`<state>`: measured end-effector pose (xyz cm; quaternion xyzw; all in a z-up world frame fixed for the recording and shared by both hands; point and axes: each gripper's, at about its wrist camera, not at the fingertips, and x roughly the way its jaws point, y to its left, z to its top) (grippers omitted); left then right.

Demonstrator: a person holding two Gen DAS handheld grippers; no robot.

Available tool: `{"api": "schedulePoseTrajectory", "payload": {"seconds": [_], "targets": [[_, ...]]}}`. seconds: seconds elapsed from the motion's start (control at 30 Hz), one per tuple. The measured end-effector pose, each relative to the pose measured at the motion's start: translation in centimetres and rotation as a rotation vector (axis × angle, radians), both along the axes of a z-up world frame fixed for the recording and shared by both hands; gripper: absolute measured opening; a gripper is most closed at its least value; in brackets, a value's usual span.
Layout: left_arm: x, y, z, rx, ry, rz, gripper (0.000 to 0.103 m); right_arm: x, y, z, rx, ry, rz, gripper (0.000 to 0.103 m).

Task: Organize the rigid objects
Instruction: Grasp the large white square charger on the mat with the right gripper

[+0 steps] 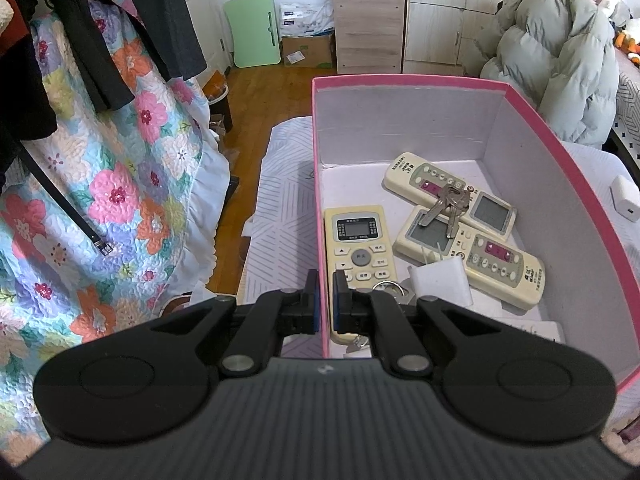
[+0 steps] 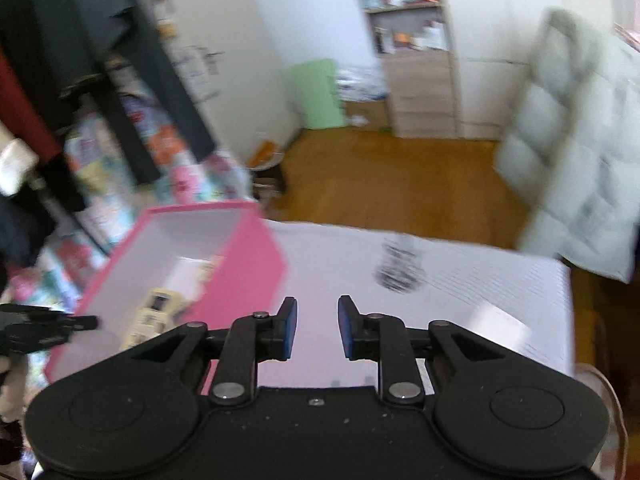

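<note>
while the left hand-held gripper clamps the pink box wall.

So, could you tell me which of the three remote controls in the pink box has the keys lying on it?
The keys rest mainly on the far remote, against the back wall, tips reaching the overlapping one; the left remote is bare.

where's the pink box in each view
Left wrist: the pink box fills the centre and right, remotes inside.
Right wrist: it sits at the lower left, blurred, one remote visible.
Shared landmark: the green board leaning against the far wall.
</note>
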<state>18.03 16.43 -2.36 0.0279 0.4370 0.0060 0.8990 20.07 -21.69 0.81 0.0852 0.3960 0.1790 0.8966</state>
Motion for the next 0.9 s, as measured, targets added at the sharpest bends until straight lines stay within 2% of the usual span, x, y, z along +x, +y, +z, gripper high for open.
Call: {"api": "schedulePoseTrajectory", "payload": {"seconds": [0.1, 0.17, 0.4, 0.57, 0.8, 0.9], "targets": [[0.1, 0.2, 0.0, -0.012, 0.004, 0.003, 0.005, -0.4, -2.4, -1.7, -0.019, 0.043, -0.076, 0.034], [0.1, 0.2, 0.0, -0.013, 0.006, 0.004, 0.005, -0.5, -3.2, -2.9, -0.062, 0.057, -0.111, 0.045], [0.1, 0.2, 0.0, -0.005, 0.005, 0.007, 0.005, 0.4, -4.9, -7.8, -0.111, 0.111, -0.209, 0.052], [0.0, 0.1, -0.1, -0.003, 0.003, 0.005, 0.005, 1.6, -5.9, -9.5, -0.115, 0.110, -0.254, 0.064], [0.0, 0.0, 0.0, -0.010, 0.004, 0.006, 0.005, 4.0, -6.9, -11.1, -0.072, 0.153, -0.297, 0.068], [0.0, 0.0, 0.0, -0.007, 0.005, 0.006, 0.005, 4.9, -6.3, -11.3, -0.093, 0.140, -0.291, 0.074]]}}
